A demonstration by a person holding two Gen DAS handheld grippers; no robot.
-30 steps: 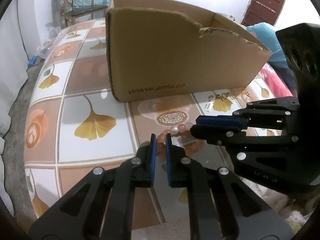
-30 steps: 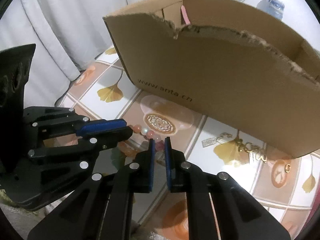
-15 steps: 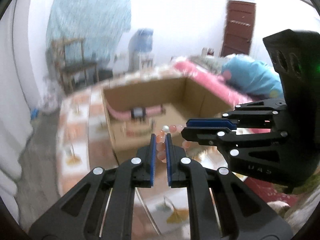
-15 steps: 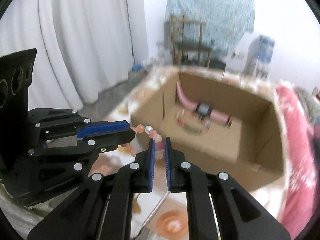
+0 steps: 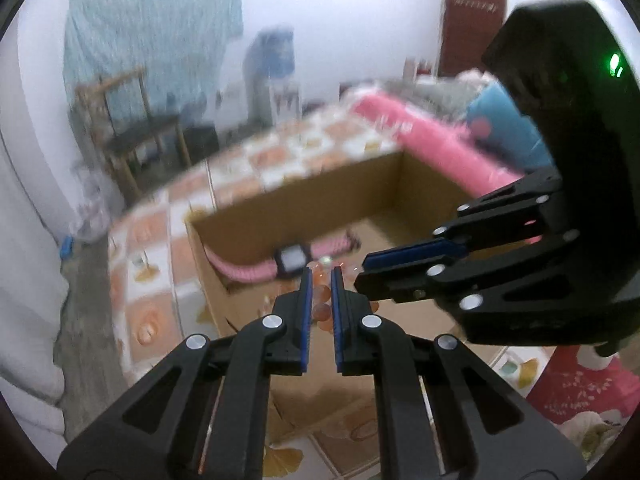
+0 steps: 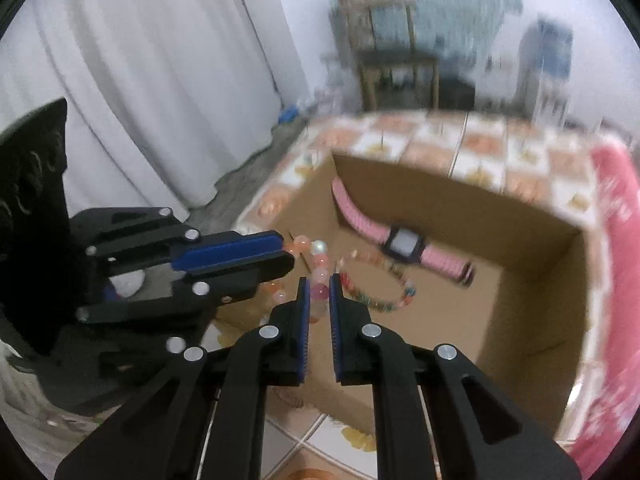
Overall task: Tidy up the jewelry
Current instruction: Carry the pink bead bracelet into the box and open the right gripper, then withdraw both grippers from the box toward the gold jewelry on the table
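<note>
A bracelet of pink and orange beads with one pearl hangs between my two grippers, above the near wall of an open cardboard box. My right gripper is shut on one side of its loop. My left gripper is shut on the bracelet too; in the right wrist view the left gripper comes in from the left. In the left wrist view the right gripper reaches in from the right. On the floor of the box lie a pink watch and a multicoloured bead bracelet.
The box stands on a table with an orange and white ginkgo pattern. A wooden chair and a water dispenser stand beyond it. White curtains hang on the left; pink bedding lies to the right.
Both grippers have risen with the bead bracelet from the table in front of the box to above its open top, so the inside of the box now shows.
</note>
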